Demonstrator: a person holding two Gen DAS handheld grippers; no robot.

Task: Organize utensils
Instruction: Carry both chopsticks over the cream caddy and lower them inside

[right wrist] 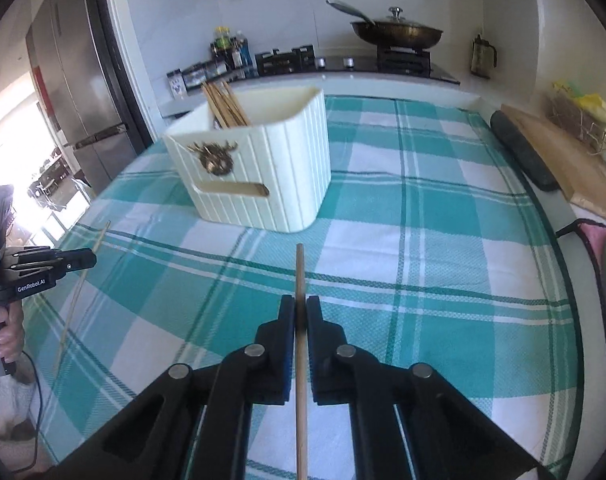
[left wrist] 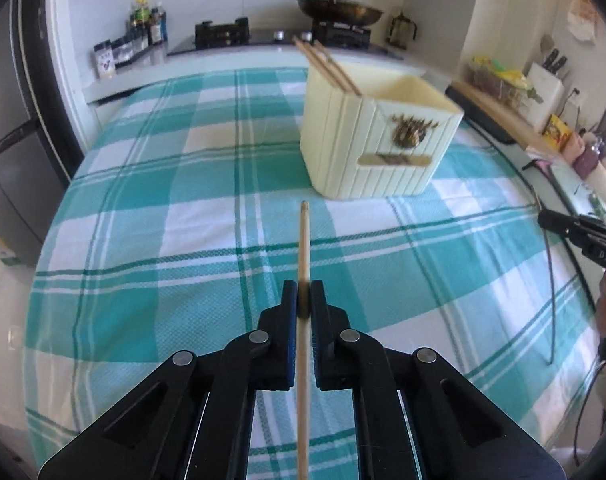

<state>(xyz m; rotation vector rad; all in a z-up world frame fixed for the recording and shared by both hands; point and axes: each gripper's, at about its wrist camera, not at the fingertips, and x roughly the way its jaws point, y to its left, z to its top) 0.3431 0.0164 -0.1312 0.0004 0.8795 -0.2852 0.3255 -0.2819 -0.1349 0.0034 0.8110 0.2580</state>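
A cream ribbed utensil holder (left wrist: 377,140) (right wrist: 259,168) stands on the teal checked tablecloth, with several wooden chopsticks (left wrist: 327,65) (right wrist: 225,104) leaning in one compartment. My left gripper (left wrist: 303,292) is shut on a wooden chopstick (left wrist: 304,240) that points forward, a little short of the holder. My right gripper (right wrist: 300,308) is shut on another wooden chopstick (right wrist: 300,272), also pointing toward the holder. In the right wrist view the left gripper (right wrist: 87,259) shows at the left edge with its chopstick (right wrist: 79,292) held upright. In the left wrist view the right gripper (left wrist: 547,218) shows at the right edge.
The tablecloth (left wrist: 183,200) covers the table. Behind are a stove with a wok (right wrist: 397,32), spice jars (right wrist: 207,70) and a fridge (right wrist: 75,80). A cutting board (right wrist: 559,160) and a knife block (left wrist: 547,80) stand on the right counter. A cable (left wrist: 551,280) lies at the table's right edge.
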